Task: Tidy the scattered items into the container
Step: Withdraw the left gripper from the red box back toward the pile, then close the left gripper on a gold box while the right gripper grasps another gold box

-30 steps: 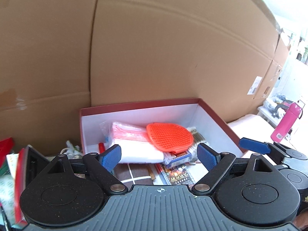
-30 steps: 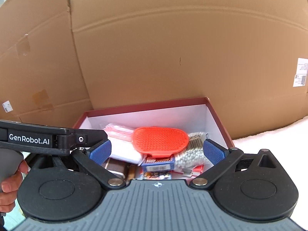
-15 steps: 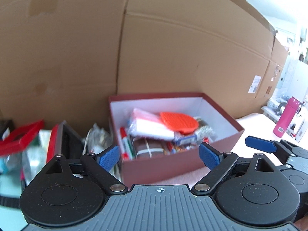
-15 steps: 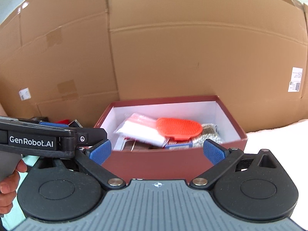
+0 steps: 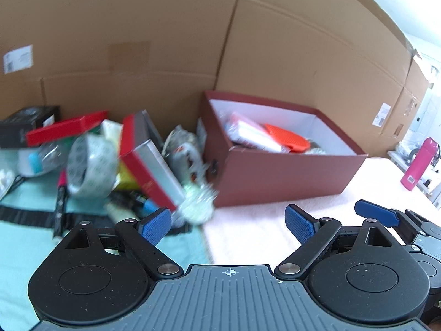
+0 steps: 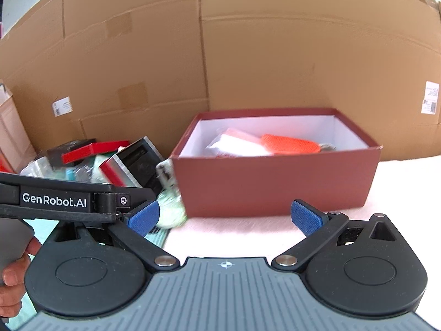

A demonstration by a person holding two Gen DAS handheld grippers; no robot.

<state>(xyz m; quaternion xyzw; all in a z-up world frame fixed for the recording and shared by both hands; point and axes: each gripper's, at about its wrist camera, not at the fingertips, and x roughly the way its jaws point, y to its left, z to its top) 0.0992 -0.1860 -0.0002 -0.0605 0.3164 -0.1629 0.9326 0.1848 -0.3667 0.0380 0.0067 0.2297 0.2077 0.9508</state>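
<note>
A dark red box (image 5: pixel 278 176) (image 6: pixel 275 184) with a white inside stands on a pale pink cloth and holds an orange brush (image 5: pixel 286 138) (image 6: pixel 289 144), a white packet (image 5: pixel 253 132) and other items. Left of it lies a heap of scattered things: a red and grey case (image 5: pixel 150 171) (image 6: pixel 129 165), a roll of patterned tape (image 5: pixel 92 165), a red lid (image 5: pixel 66 129) and a pale green bundle (image 5: pixel 197 204) (image 6: pixel 171 209). My left gripper (image 5: pixel 228 222) is open and empty in front of the heap's right end. My right gripper (image 6: pixel 226 216) is open and empty before the box.
Tall cardboard sheets (image 5: pixel 193 41) (image 6: pixel 248 49) wall off the back. A teal mat (image 5: pixel 27 237) with a black strap lies under the heap. A pink bottle (image 5: pixel 417 162) stands far right. A person's hand (image 6: pixel 11 284) holds the left gripper's handle.
Both grippers have drawn back and up from over the box, which now sits farther away. The left view has swung left, bringing the heap of scattered items into sight. Both stay open.
</note>
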